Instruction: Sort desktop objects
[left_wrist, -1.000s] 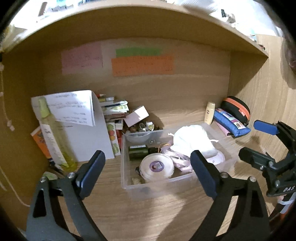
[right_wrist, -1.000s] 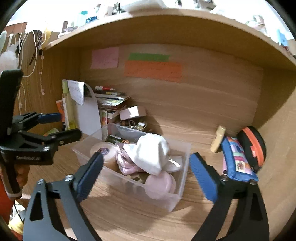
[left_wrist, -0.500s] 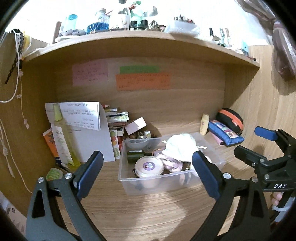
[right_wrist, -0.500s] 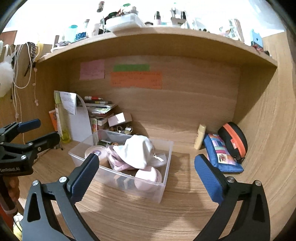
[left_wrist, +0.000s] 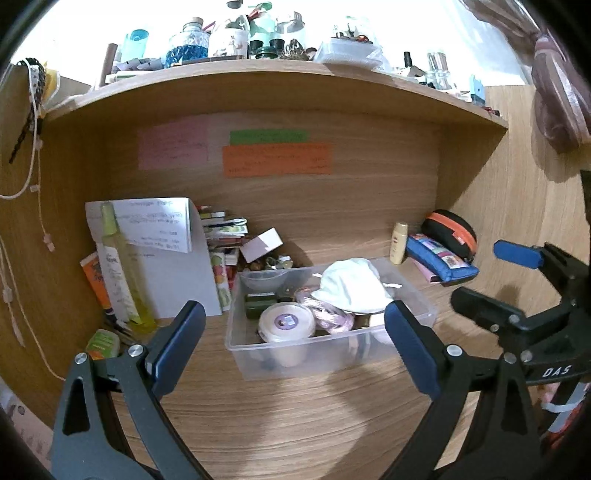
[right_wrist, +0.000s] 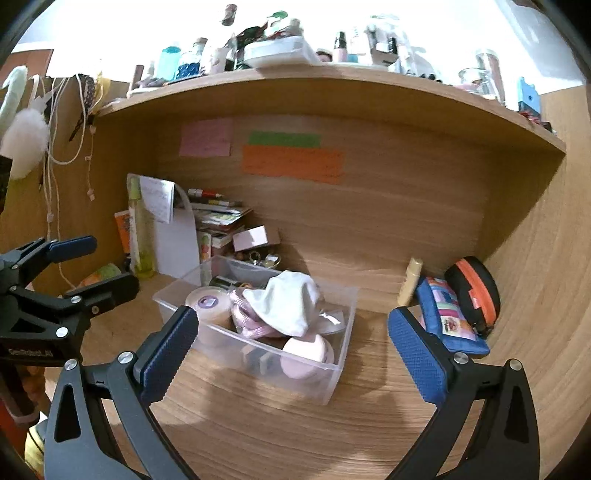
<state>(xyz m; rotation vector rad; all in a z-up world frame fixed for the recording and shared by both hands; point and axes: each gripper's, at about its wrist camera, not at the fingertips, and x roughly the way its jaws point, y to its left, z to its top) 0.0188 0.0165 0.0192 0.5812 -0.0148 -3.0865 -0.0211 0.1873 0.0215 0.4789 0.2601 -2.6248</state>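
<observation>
Both grippers hover side by side before a clear bin (left_wrist: 328, 354) of clutter, tilted slightly down: left gripper (left_wrist: 291, 347) and right gripper (right_wrist: 291, 345) gape wide, holding nothing, right's jaws just finished opening.

Two wrist views, both facing the clear bin (left_wrist: 332, 343) (right_wrist: 258, 354).
</observation>
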